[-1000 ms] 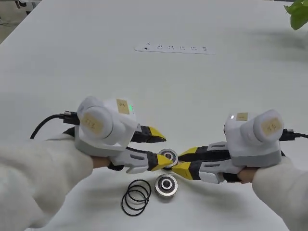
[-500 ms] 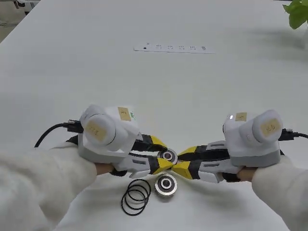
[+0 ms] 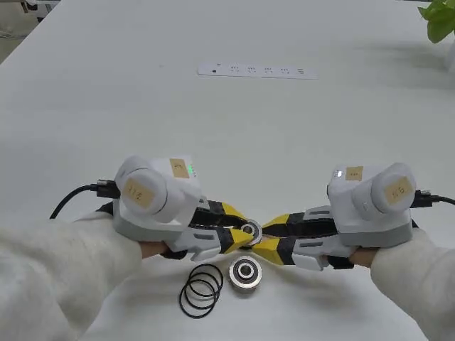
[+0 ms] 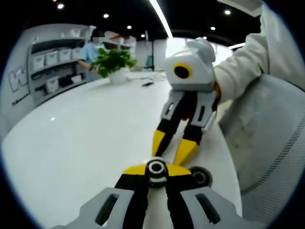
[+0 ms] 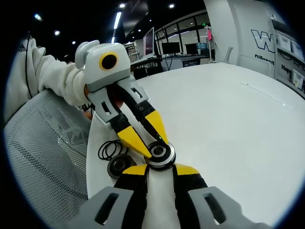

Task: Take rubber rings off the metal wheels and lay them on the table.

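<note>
A small metal wheel (image 3: 249, 229) with a dark rim hangs just above the table, pinched from both sides. My left gripper (image 3: 240, 227) is shut on it from the left, and my right gripper (image 3: 264, 239) is shut on it from the right, yellow tips meeting. In the left gripper view the wheel (image 4: 156, 168) sits between my own tips. In the right gripper view the wheel (image 5: 160, 152) lies at my tips, with the left gripper (image 5: 151, 139) clamped across it. A second wheel (image 3: 245, 271) lies flat below them. Three black rubber rings (image 3: 201, 288) lie overlapped beside it.
A white power strip (image 3: 257, 71) lies far back on the white table (image 3: 227, 142). A green plant (image 3: 442, 19) stands at the back right corner. A black cable (image 3: 71, 195) trails left from the left gripper. A mesh chair (image 5: 43, 152) is near the table's front edge.
The left gripper's jaws, open a second ago around the wheel, have shut on it. The right gripper has stayed put on the wheel.
</note>
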A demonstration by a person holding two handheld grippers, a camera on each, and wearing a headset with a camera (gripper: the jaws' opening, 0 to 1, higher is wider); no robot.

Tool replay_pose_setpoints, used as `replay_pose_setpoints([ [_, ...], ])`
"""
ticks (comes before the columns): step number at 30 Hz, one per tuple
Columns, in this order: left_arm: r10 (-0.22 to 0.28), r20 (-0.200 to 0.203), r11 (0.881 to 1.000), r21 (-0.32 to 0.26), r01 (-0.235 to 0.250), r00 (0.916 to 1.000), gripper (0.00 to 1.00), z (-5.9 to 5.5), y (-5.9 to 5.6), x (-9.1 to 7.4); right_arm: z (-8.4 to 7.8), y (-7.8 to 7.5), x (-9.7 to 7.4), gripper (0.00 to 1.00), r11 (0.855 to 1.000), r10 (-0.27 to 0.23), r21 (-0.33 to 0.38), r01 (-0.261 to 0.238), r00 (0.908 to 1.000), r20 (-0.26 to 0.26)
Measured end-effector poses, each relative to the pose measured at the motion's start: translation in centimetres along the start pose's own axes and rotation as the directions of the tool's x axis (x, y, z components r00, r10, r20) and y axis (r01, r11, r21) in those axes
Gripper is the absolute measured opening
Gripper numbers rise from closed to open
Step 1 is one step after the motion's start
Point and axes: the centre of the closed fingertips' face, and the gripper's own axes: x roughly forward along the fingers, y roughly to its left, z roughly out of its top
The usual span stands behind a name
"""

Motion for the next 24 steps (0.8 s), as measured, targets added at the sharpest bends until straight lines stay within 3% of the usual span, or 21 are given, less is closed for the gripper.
replay_pose_setpoints([
  [6,0.005,0.003,1.0,-0.003,-0.005,1.0,0.14,-0.05,0.1,-0.12,-0.18,0.02,-0.4,0.05,1.0,0.007,0.0,-0.007,1.0,-0.004],
  [12,0.009,0.006,1.0,-0.003,-0.009,0.9999,0.14,-0.05,0.12,-0.11,-0.28,-0.05,-0.36,0.01,1.0,0.002,0.0,-0.002,0.9999,-0.017],
  [13,0.007,0.007,1.0,-0.005,-0.007,1.0,0.14,-0.04,0.07,-0.09,-0.28,-0.37,-0.33,0.0,1.0,-0.017,-0.005,0.017,0.9997,-0.017],
  [20,0.004,0.011,1.0,0.006,-0.004,0.9999,0.14,-0.01,0.06,-0.07,-0.38,-0.22,-0.27,0.0,1.0,-0.011,0.021,0.012,0.9995,-0.028],
  [24,0.004,0.012,1.0,0.009,-0.004,0.9999,0.14,-0.01,0.07,-0.05,-0.21,0.5,-0.14,0.15,1.0,0.018,0.026,-0.018,0.9997,-0.013],
])
